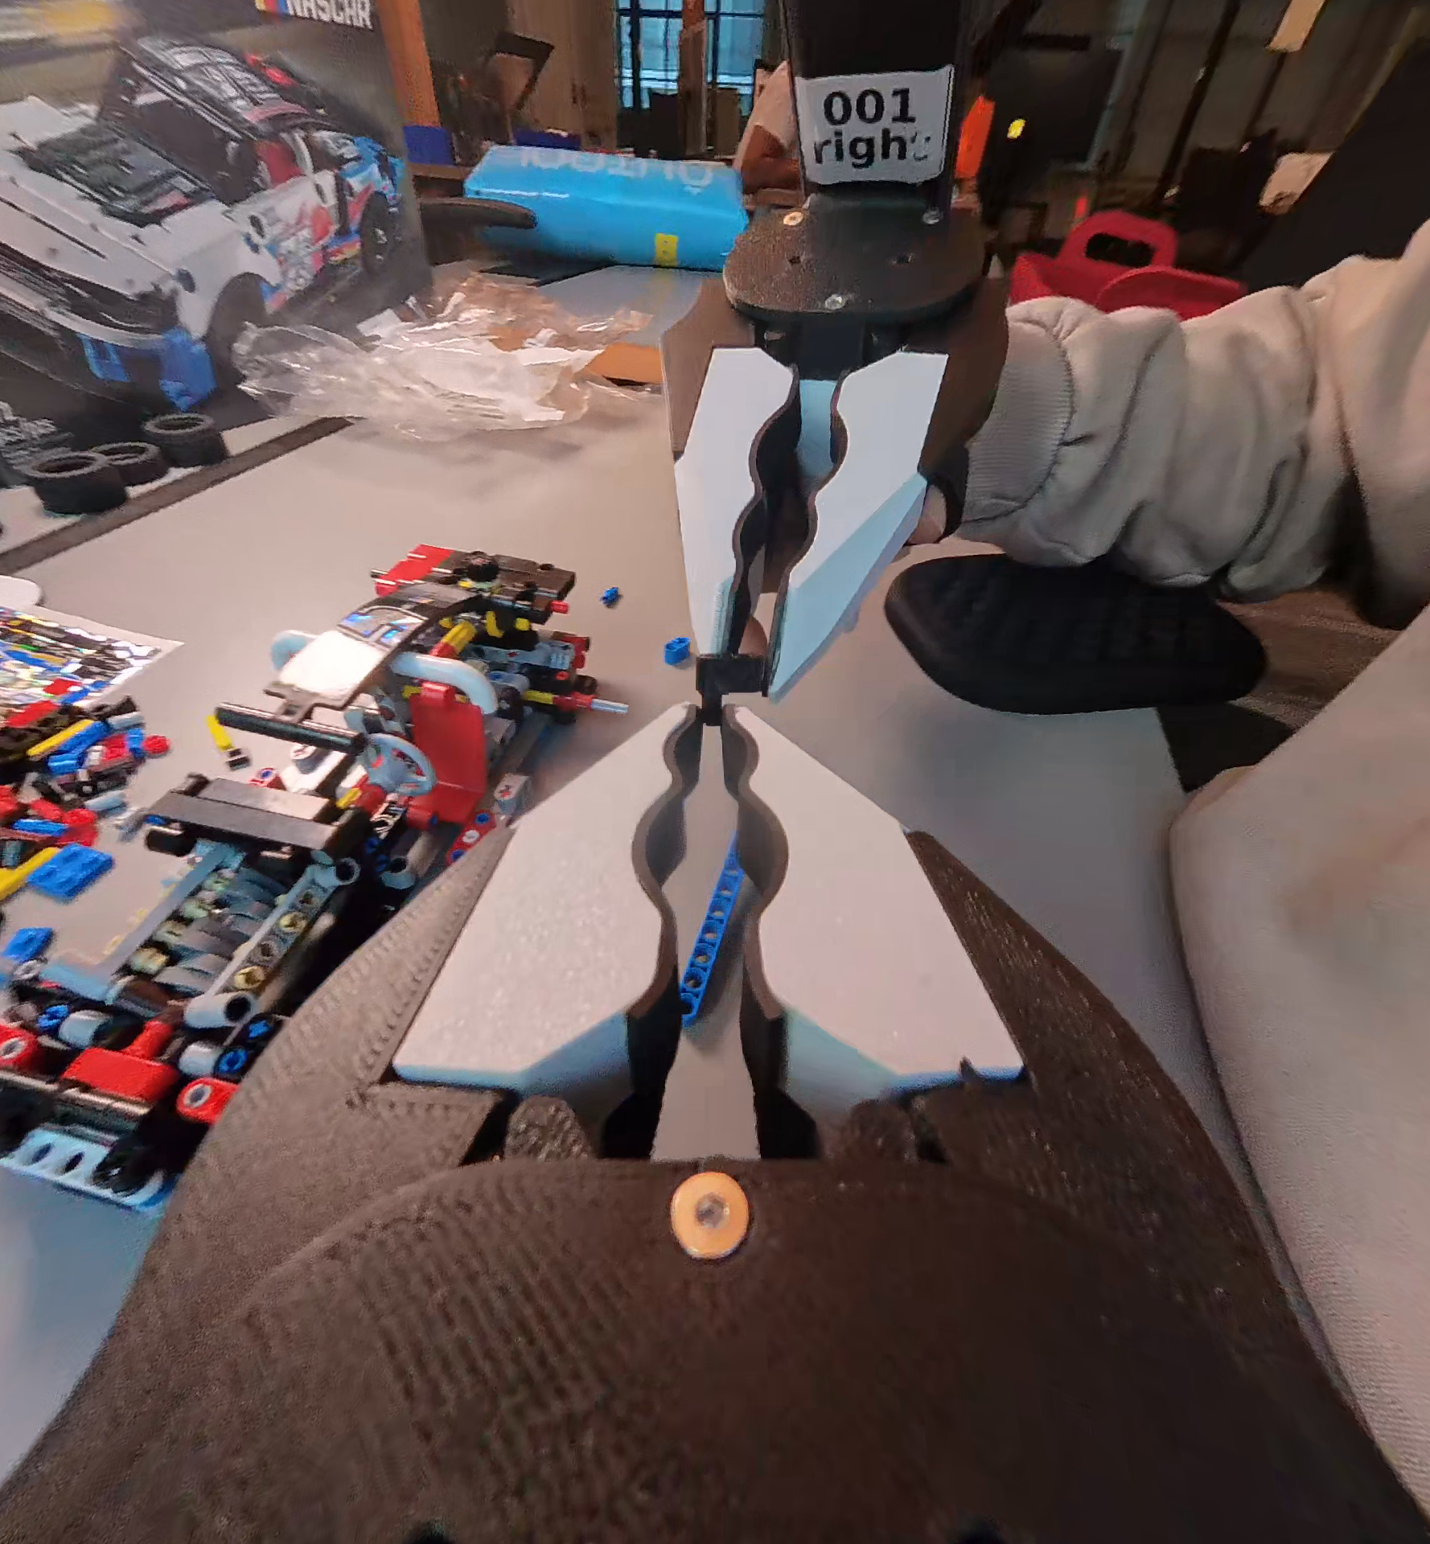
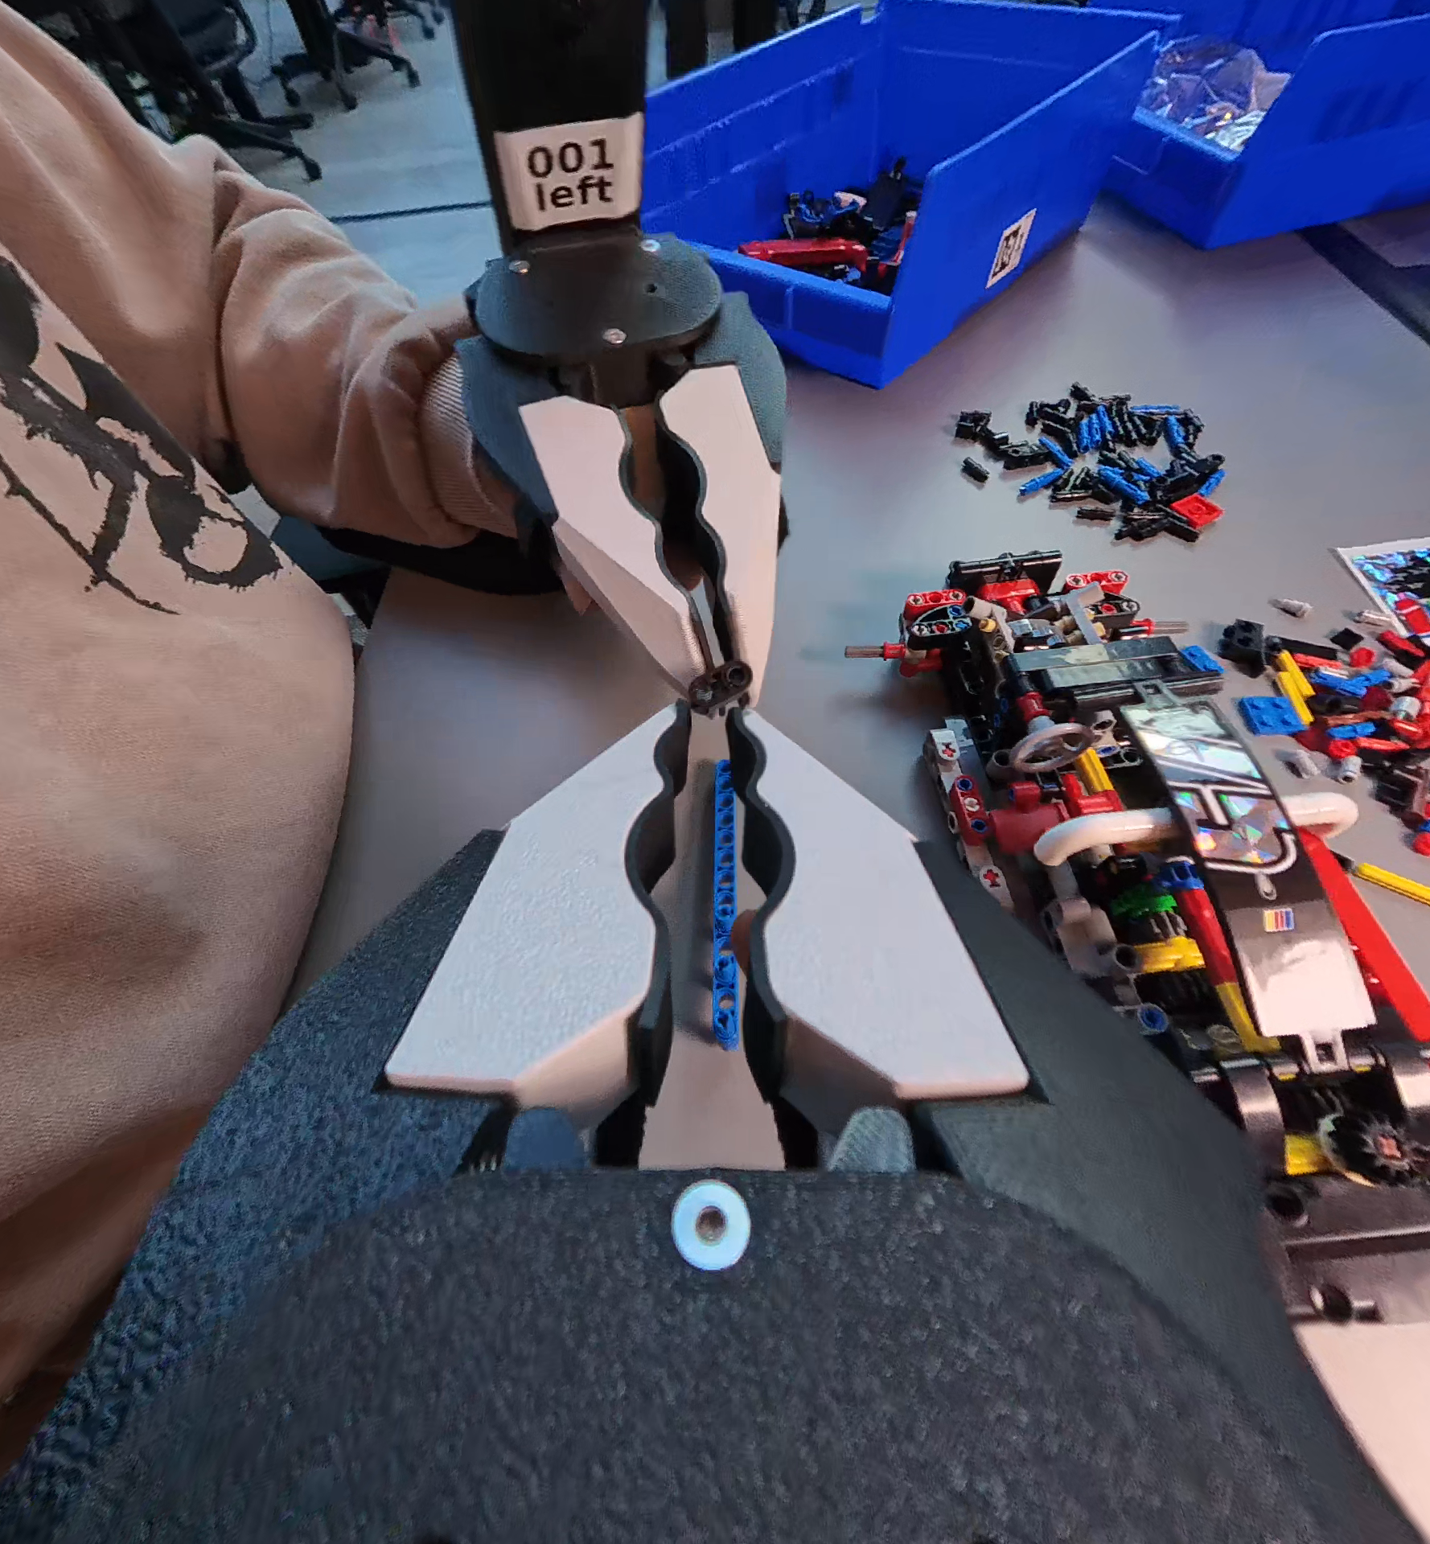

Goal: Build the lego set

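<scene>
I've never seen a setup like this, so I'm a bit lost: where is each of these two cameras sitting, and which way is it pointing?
Left wrist view: sits on the left hand-held gripper, looking along its fingers at the right hand-held gripper opposite; a sleeve shows.
Right wrist view: sits on the right hand-held gripper, facing the left one, which pinches a small black piece; a sleeve and sweatshirt show.
Both views share the blue beam lying on the grey table, and the half-built car.

Grey counter (image 1: 461, 518) bearing crumpled clear plastic bags (image 1: 444, 368) beside a light-blue padded package (image 1: 603, 205). Red bags (image 1: 1129, 267) lie beyond. Blue storage bins (image 2: 987, 125) stand at the counter's far edge; office chairs (image 2: 277, 75) behind.
</scene>
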The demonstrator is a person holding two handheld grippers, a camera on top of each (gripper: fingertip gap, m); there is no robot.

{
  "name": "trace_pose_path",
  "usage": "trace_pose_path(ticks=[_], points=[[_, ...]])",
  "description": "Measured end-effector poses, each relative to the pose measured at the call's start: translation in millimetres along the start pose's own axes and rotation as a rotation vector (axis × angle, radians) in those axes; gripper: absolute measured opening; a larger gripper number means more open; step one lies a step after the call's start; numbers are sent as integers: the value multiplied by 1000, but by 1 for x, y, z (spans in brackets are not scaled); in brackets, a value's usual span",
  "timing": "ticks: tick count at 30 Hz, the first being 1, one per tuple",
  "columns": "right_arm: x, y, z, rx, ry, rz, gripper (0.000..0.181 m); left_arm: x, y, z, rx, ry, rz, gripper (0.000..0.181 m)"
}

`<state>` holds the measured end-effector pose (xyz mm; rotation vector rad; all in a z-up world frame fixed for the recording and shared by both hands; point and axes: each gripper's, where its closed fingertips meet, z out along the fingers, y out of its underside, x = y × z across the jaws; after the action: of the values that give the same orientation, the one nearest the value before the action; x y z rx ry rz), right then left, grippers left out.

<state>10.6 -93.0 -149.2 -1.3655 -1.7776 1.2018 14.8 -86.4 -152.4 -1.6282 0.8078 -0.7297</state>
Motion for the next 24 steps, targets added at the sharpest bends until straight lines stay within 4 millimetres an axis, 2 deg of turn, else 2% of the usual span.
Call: trace_pose_path(ticks=[3, 11, 15, 18, 19, 22, 24], points=[[7, 0, 2, -19, 31, 69, 19, -6, 0, -2, -16, -75, 66, 2], [16, -7, 9, -21, 77, 256, 13, -15, 8, -2, -109, -229, 268, 2], [15, 2, 14, -107, 91, 234, 6, -13, 9, -2, -121, -236, 301, 2], [9, 4, 8, -180, 34, 170, 5, -6, 7, 0, -101, -179, 288, 3], [11, 7, 4, -236, 31, 117, 5, -6, 11, 0, -117, -149, 274, 1], [14, 19, -11, -415, 1, 28, 5, -4, 37, -3, -244, 0, 174, 25], [10, 27, -8, -480, -35, 40, 5, -1, 55, -5, -323, 89, 97, 29]])
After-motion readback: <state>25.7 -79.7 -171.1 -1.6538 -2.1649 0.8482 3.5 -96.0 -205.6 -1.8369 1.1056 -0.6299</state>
